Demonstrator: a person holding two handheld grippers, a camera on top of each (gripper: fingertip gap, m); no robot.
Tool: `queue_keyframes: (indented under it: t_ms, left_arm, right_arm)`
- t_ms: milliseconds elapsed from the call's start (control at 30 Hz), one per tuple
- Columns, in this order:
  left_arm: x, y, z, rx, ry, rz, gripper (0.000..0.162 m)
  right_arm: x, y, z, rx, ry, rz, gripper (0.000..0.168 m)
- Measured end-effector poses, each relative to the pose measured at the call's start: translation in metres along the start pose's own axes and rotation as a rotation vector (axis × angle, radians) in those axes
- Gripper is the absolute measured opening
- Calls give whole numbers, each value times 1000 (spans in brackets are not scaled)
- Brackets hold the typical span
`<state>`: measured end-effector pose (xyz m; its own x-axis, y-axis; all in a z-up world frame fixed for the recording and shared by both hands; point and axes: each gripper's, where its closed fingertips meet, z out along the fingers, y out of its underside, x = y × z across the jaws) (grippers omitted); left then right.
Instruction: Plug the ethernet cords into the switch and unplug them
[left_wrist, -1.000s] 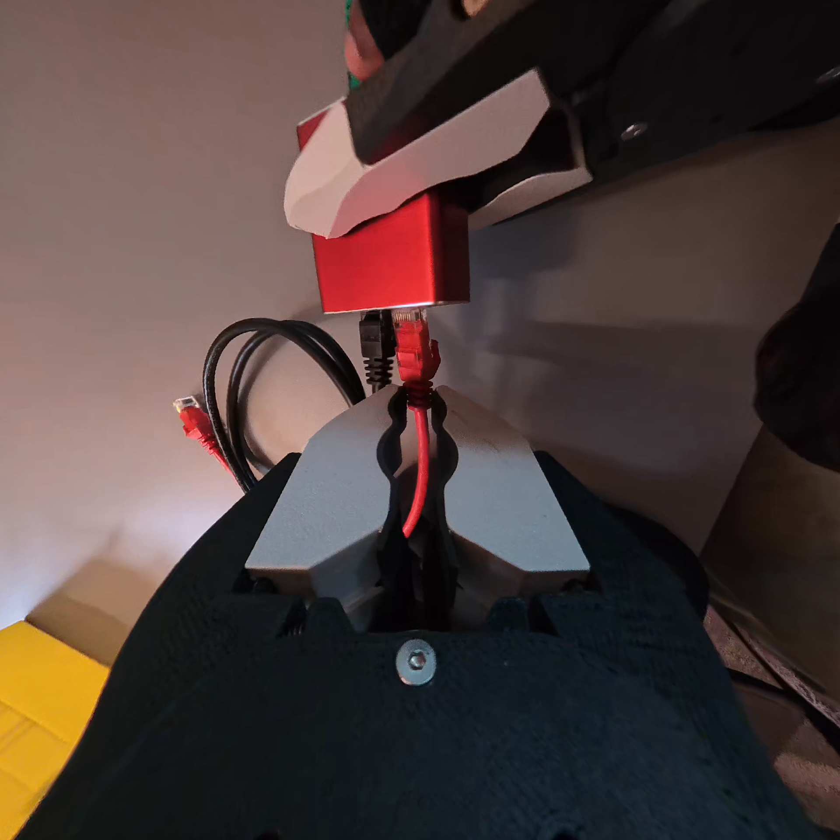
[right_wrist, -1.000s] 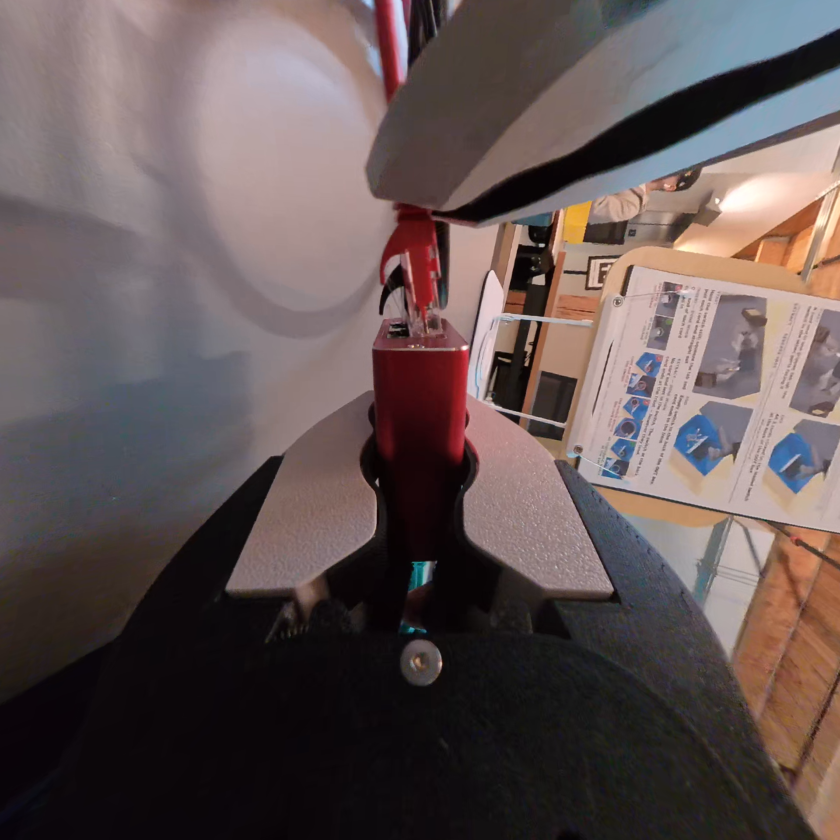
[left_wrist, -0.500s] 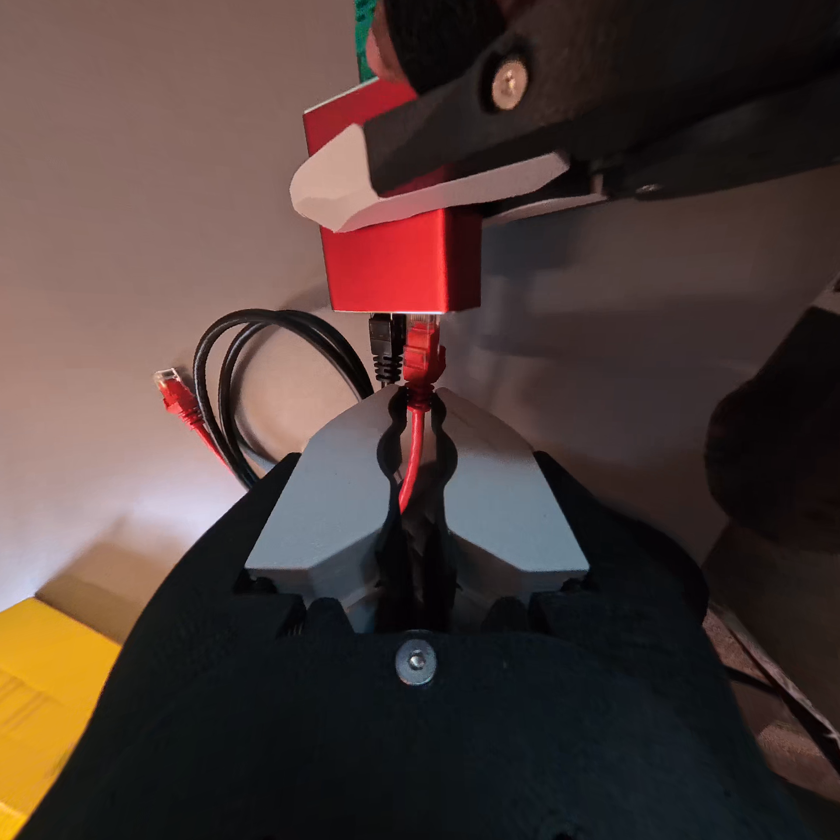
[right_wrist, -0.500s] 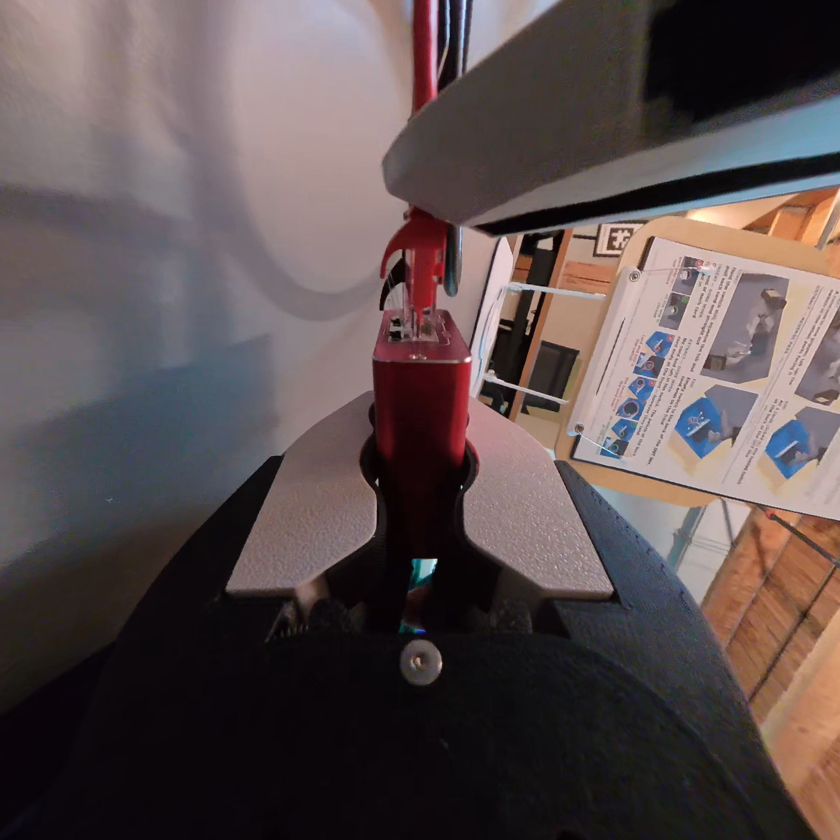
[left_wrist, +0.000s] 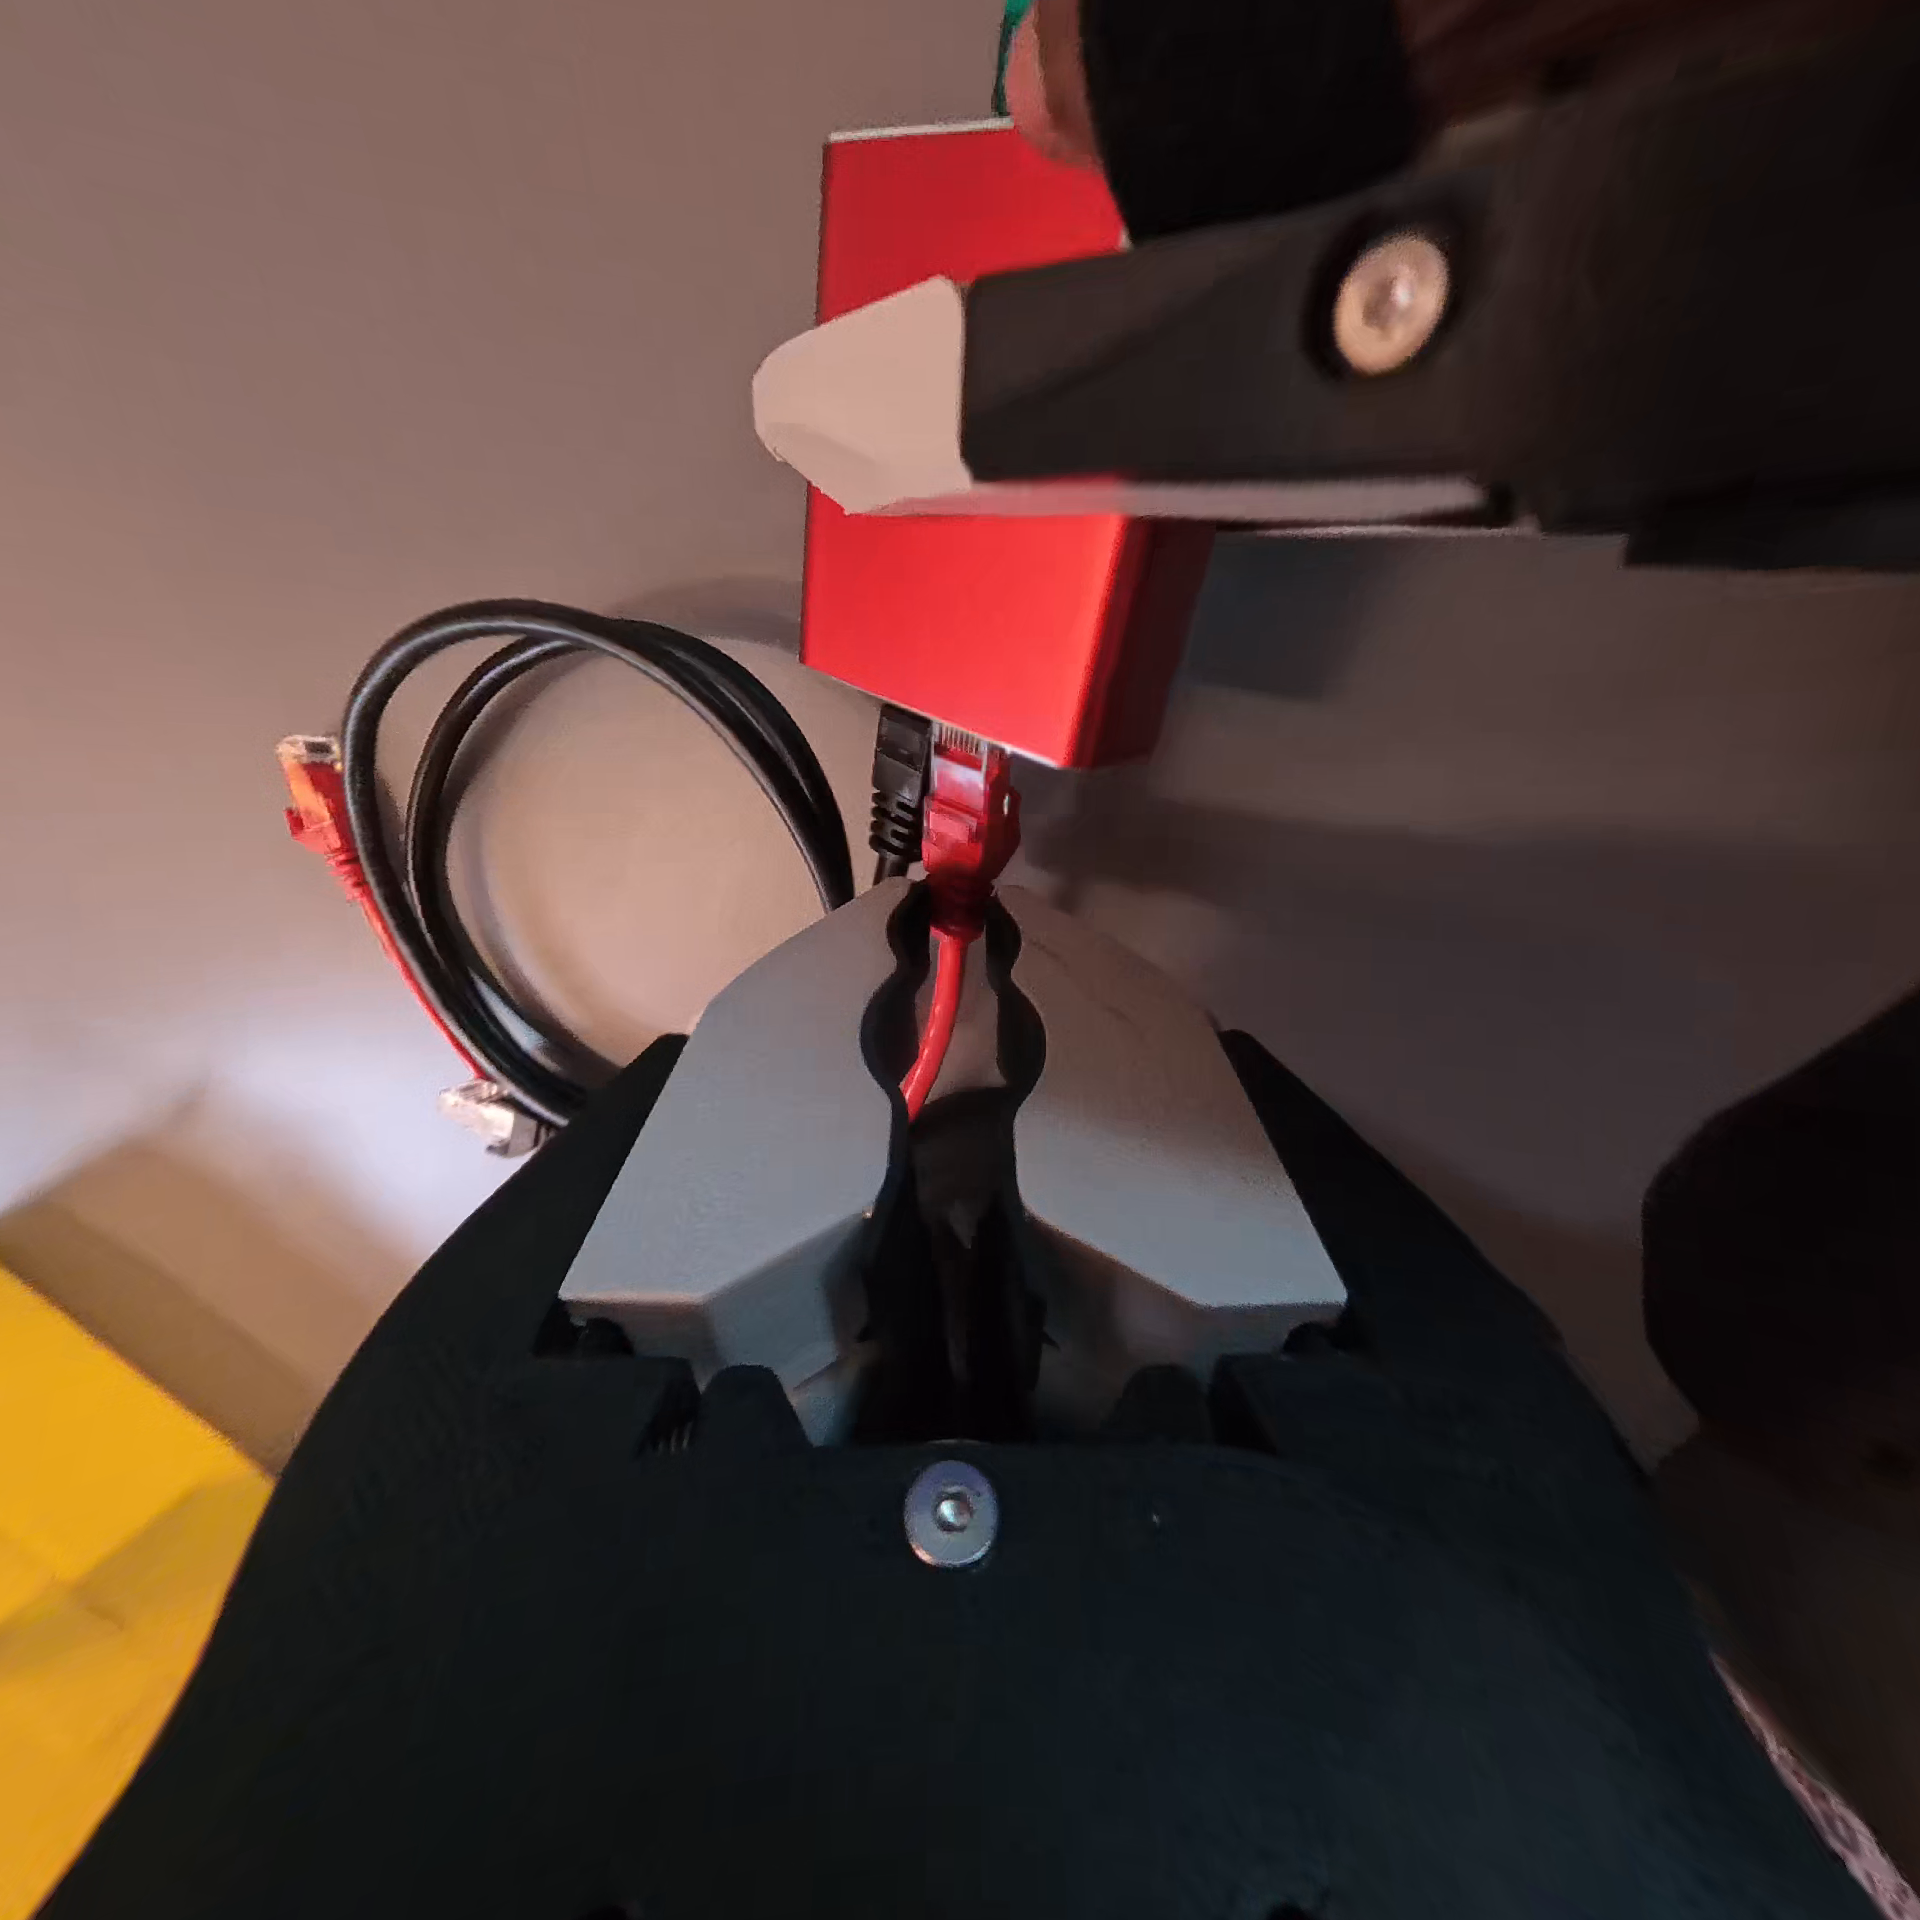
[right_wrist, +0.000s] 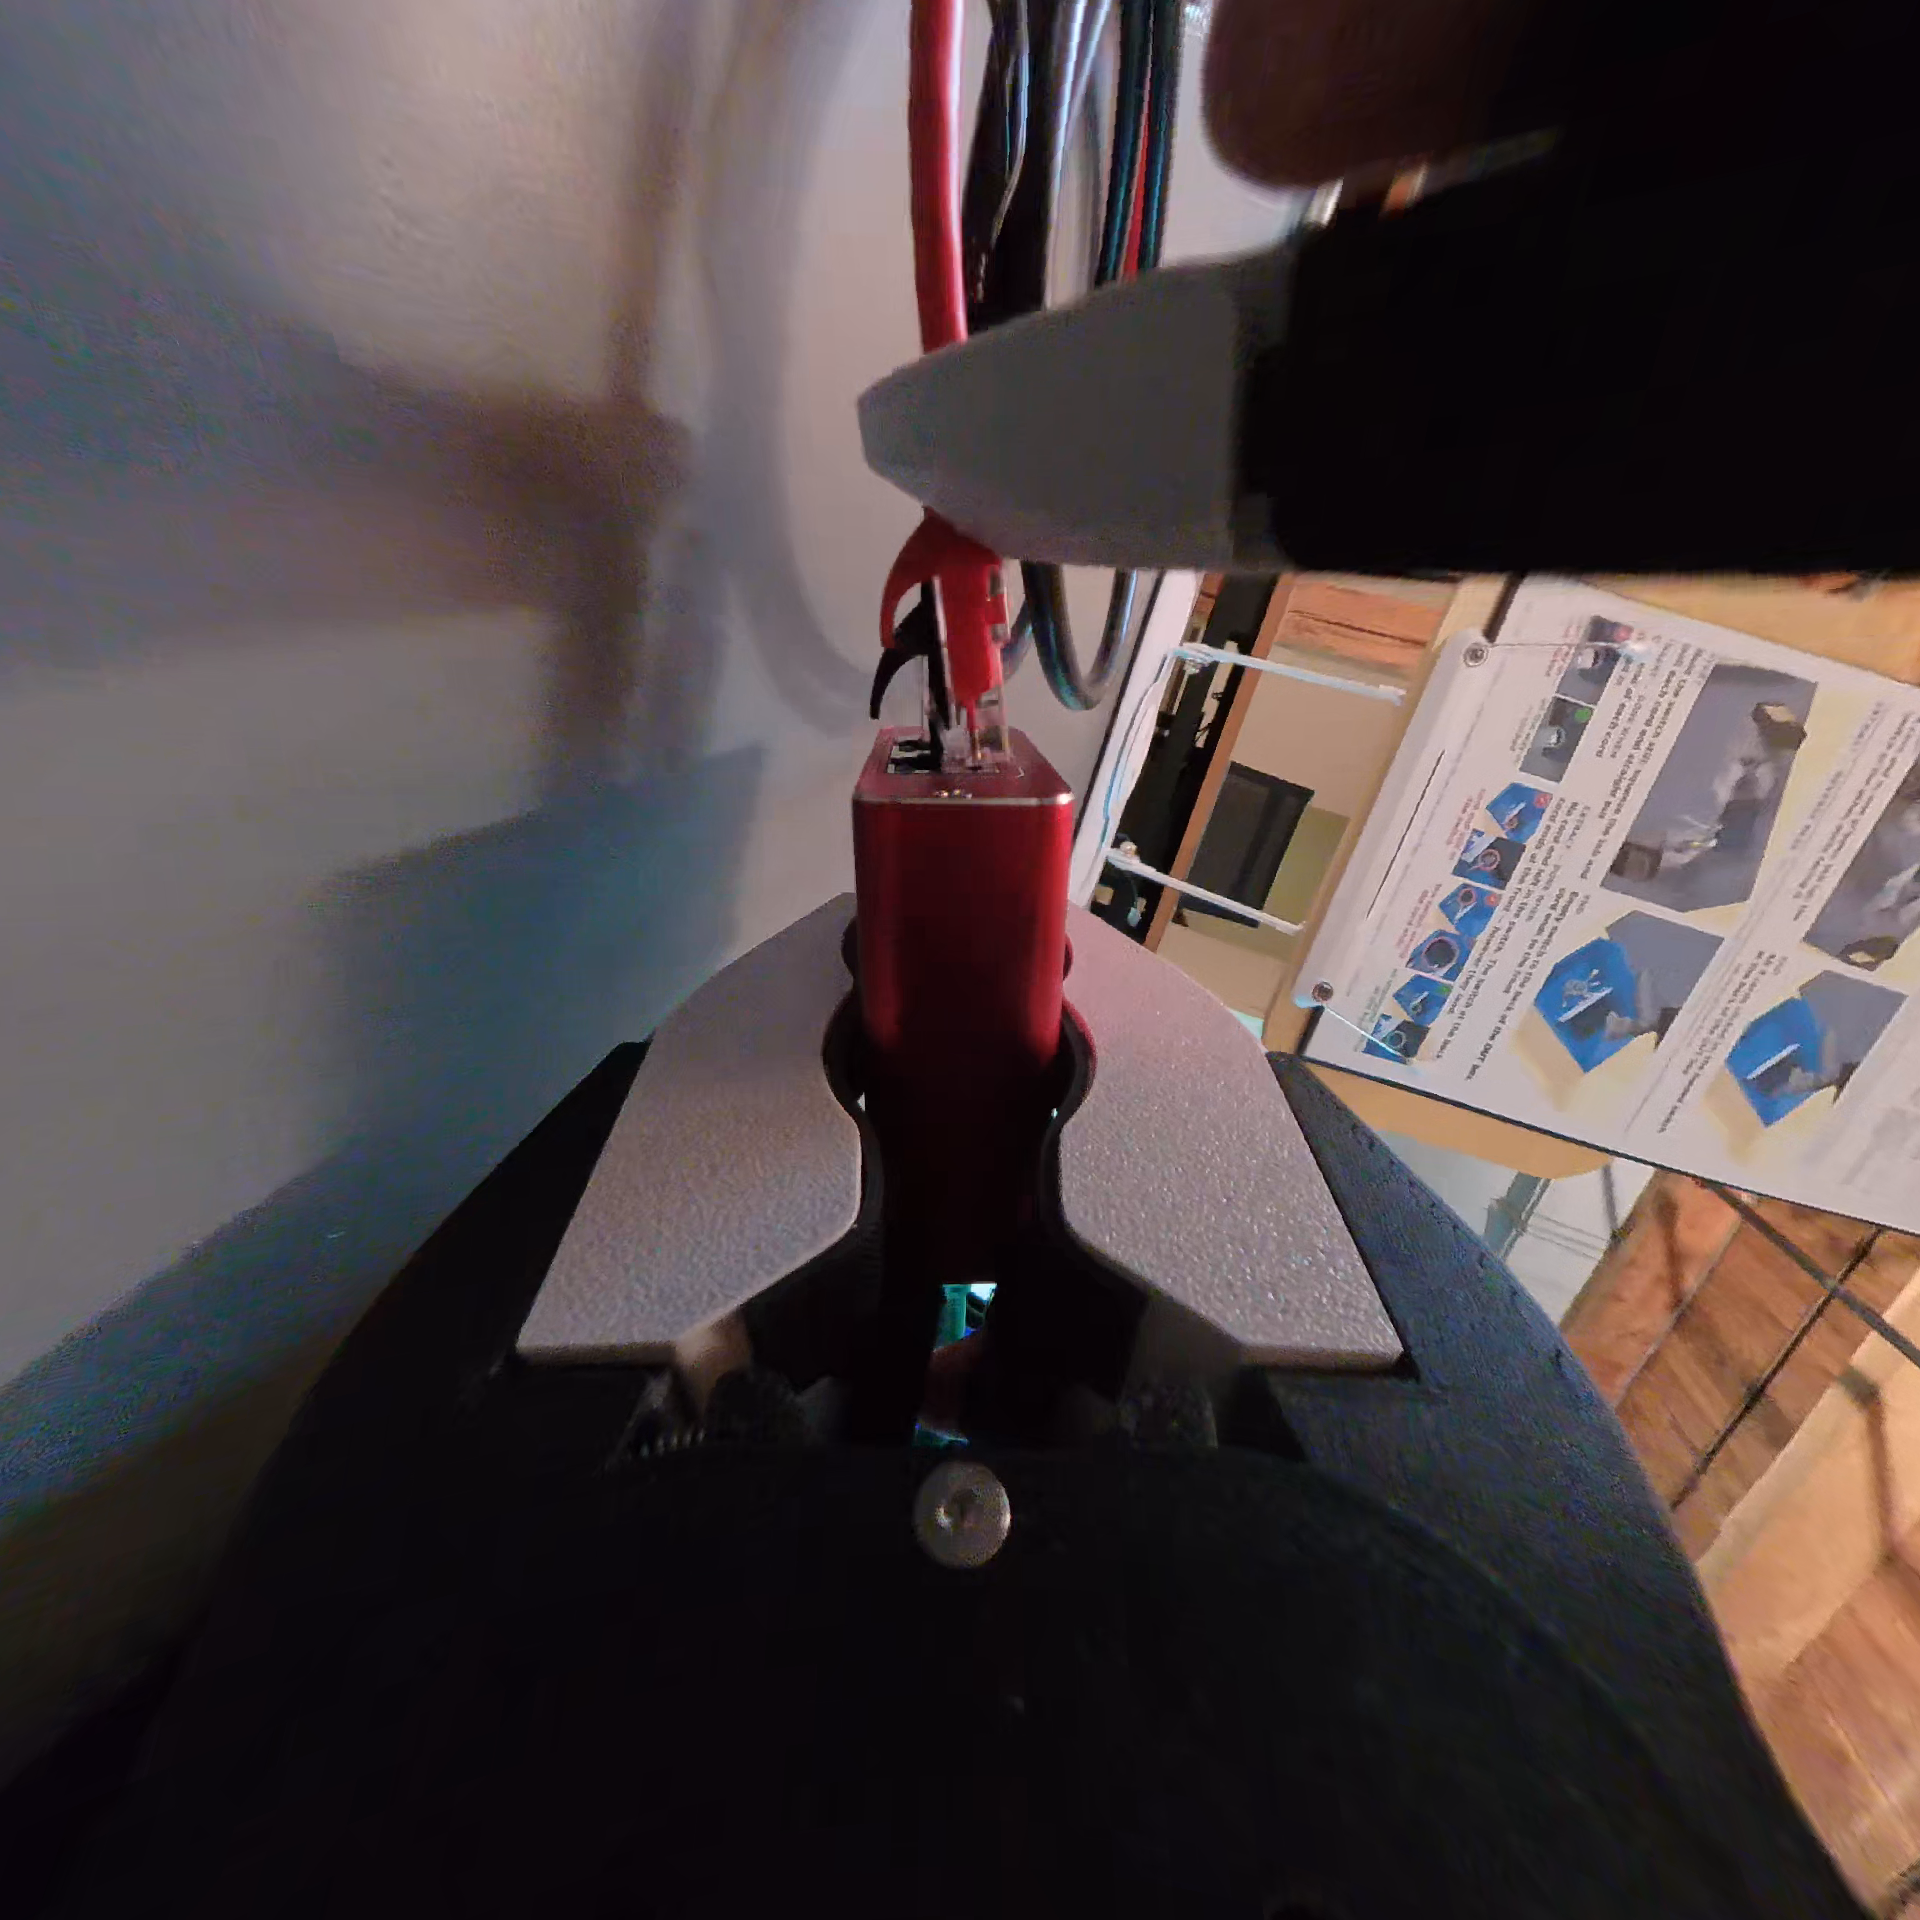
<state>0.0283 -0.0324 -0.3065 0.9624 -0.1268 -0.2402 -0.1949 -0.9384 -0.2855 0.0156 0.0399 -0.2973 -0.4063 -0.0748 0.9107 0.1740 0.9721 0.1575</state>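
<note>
My left gripper (left_wrist: 958, 914) is shut on the red ethernet cord (left_wrist: 935, 1029) just behind its plug (left_wrist: 966, 805), which sits at a port of the red switch (left_wrist: 977, 634). A black cord's plug (left_wrist: 899, 774) is in the port beside it. My right gripper (right_wrist: 961, 997) is shut on the switch (right_wrist: 961, 914) and holds it above the white surface. In the right wrist view the red plug (right_wrist: 971, 644) and black plug (right_wrist: 914, 665) stand at the switch's ports, under the left gripper's grey finger (right_wrist: 1070, 457).
The black cord (left_wrist: 582, 665) loops on the white surface at left, with the red cord's free plug (left_wrist: 310, 790) and a black cord's clear plug (left_wrist: 488, 1112) beside it. A yellow box (left_wrist: 94, 1558) lies at lower left. A printed sheet (right_wrist: 1662, 914) shows at right. Some 7 centimetres of space lies between my two pairs of fingers.
The switch has tilted and turned relative to the left gripper. The red plug has stayed at the port. Both grippers have kept their hold.
</note>
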Motion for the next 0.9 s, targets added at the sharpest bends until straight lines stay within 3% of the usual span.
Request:
queue_keyframes:
  t_ms: [133, 533, 900]
  left_arm:
    - [7, -5, -10, 134, 117, -12, 10]
    - [6, 4, -6, -50, 69, 70, 11]
    - [7, 2, -11, -19, 101, 71, 10]
  right_arm:
    - [-4, 4, 0, 37, -21, 53, 30]
    - [-3, -4, -2, 69, -8, 41, 30]
    - [0, -2, -2, 64, 26, 32, 30]
